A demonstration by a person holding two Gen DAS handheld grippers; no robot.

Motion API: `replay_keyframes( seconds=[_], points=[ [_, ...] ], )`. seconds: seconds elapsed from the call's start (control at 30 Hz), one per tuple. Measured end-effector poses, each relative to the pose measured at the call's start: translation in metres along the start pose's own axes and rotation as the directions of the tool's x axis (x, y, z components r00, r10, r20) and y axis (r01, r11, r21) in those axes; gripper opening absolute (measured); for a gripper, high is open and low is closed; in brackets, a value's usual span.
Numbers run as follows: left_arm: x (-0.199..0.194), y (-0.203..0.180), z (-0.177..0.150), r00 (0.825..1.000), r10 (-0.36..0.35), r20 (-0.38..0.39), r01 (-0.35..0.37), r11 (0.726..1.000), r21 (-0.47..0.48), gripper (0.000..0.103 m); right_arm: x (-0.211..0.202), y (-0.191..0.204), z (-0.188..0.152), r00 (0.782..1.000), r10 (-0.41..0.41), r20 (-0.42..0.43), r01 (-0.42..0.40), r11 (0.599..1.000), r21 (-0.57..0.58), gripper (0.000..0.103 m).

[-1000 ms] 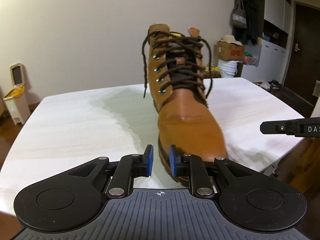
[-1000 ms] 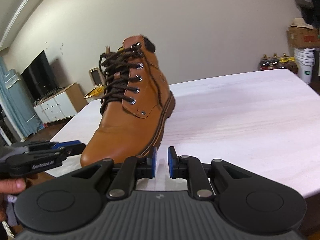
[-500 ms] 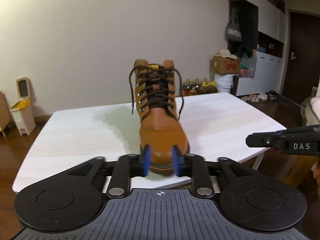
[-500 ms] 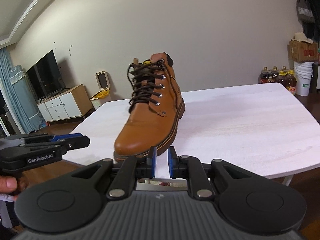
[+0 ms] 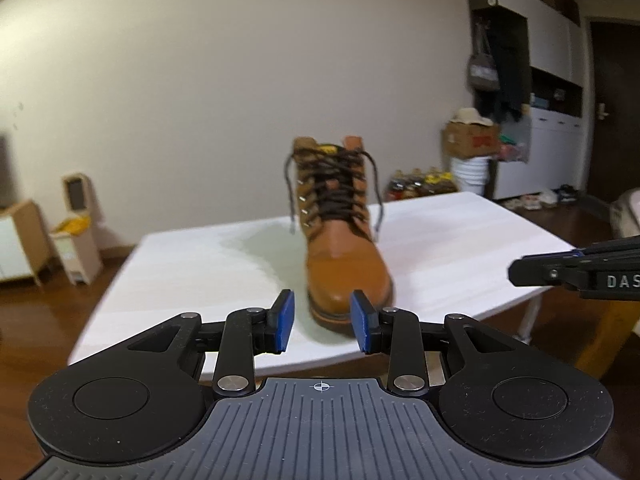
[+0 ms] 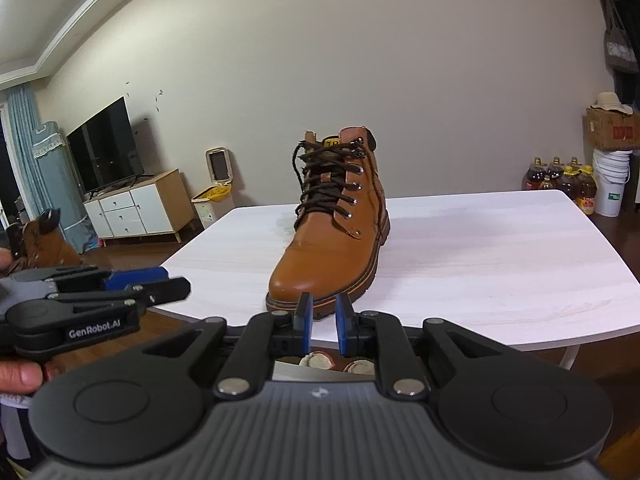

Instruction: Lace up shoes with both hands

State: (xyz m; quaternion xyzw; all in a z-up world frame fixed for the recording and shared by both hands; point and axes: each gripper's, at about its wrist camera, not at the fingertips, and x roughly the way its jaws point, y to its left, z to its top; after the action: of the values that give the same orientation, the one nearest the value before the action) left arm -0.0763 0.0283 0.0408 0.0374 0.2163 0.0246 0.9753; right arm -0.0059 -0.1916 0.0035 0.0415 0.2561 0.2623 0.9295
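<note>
A tan leather boot (image 5: pixel 346 256) stands upright on the white table (image 5: pixel 200 264), toe toward me; it also shows in the right wrist view (image 6: pixel 336 236). Dark brown laces (image 5: pixel 340 188) cross its eyelets, with loose ends hanging down both sides. My left gripper (image 5: pixel 322 322) is open and empty, held off the table's near edge, short of the toe. My right gripper (image 6: pixel 320 322) has its blue pads close together with a narrow gap, holding nothing, also off the table edge. Each gripper shows in the other's view: the right one (image 5: pixel 576 270) and the left one (image 6: pixel 100 300).
The white table (image 6: pixel 480 264) holds only the boot. A second boot (image 6: pixel 44 240) sits at the far left. A TV cabinet (image 6: pixel 132 208) and bin (image 6: pixel 212 188) stand behind the table, with oil bottles (image 6: pixel 560 176) and a cardboard box (image 6: pixel 612 128) to the right.
Both grippers have pulled back from the boot, which now looks smaller and farther. The left gripper's jaws have opened wider. The right gripper's jaws have opened only slightly.
</note>
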Motion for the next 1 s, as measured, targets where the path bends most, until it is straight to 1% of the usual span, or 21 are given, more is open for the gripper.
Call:
replay_keyframes(
  seconds=[0.03,0.1,0.23,0.27,0.33,0.37,0.47,0.57,0.63,0.7,0.9,1.0],
  points=[
    [-0.002,0.000,0.000,1.000,0.001,0.003,-0.001,1.000,0.000,0.034,0.000,0.001,0.000,1.000,0.001,0.000,-0.001,1.000,-0.001,0.015],
    [-0.001,0.003,0.003,1.000,-0.016,-0.001,0.016,0.999,-0.030,0.034,0.000,0.002,0.000,1.000,0.003,-0.001,-0.003,1.000,-0.002,0.015],
    [-0.001,0.004,0.004,1.000,-0.022,0.005,0.022,0.999,-0.041,0.032,0.001,0.003,0.000,1.000,0.008,0.004,-0.008,1.000,-0.004,0.015],
    [0.000,0.006,0.004,0.999,-0.036,0.006,0.037,0.998,-0.054,0.030,0.001,0.004,0.000,1.000,0.008,0.004,-0.008,1.000,-0.006,0.015],
    [0.002,0.009,0.005,0.997,-0.076,0.014,0.077,0.994,-0.081,0.031,0.003,0.003,0.000,1.000,0.005,0.000,-0.005,1.000,-0.005,0.015],
    [0.002,0.009,0.005,0.997,-0.078,0.020,0.079,0.994,-0.079,0.032,0.003,0.002,-0.001,1.000,0.004,-0.002,-0.004,1.000,-0.004,0.015],
    [0.005,0.006,0.006,0.998,-0.054,0.023,0.055,0.997,-0.059,0.036,0.004,0.001,-0.002,1.000,0.003,-0.003,-0.003,1.000,0.002,0.015],
    [0.009,0.007,0.006,0.996,-0.084,0.023,0.086,0.993,-0.078,0.037,0.005,-0.001,-0.003,1.000,0.000,-0.007,0.000,1.000,0.005,0.015],
    [0.012,0.006,0.007,0.997,-0.071,0.012,0.072,0.995,-0.065,0.039,0.005,-0.002,-0.004,1.000,-0.001,-0.005,0.001,1.000,0.010,0.015],
    [0.014,0.004,0.007,0.998,-0.066,0.004,0.066,0.996,-0.055,0.039,0.005,-0.003,-0.003,1.000,-0.004,-0.002,0.004,1.000,0.012,0.015],
    [0.016,0.003,0.008,0.996,-0.089,-0.007,0.088,0.993,-0.073,0.039,0.005,-0.004,-0.002,1.000,-0.007,0.002,0.007,1.000,0.016,0.015],
    [0.016,0.002,0.009,0.996,-0.091,-0.008,0.090,0.994,-0.066,0.039,0.006,-0.005,-0.003,1.000,-0.007,-0.001,0.007,1.000,0.018,0.015]
  ],
)
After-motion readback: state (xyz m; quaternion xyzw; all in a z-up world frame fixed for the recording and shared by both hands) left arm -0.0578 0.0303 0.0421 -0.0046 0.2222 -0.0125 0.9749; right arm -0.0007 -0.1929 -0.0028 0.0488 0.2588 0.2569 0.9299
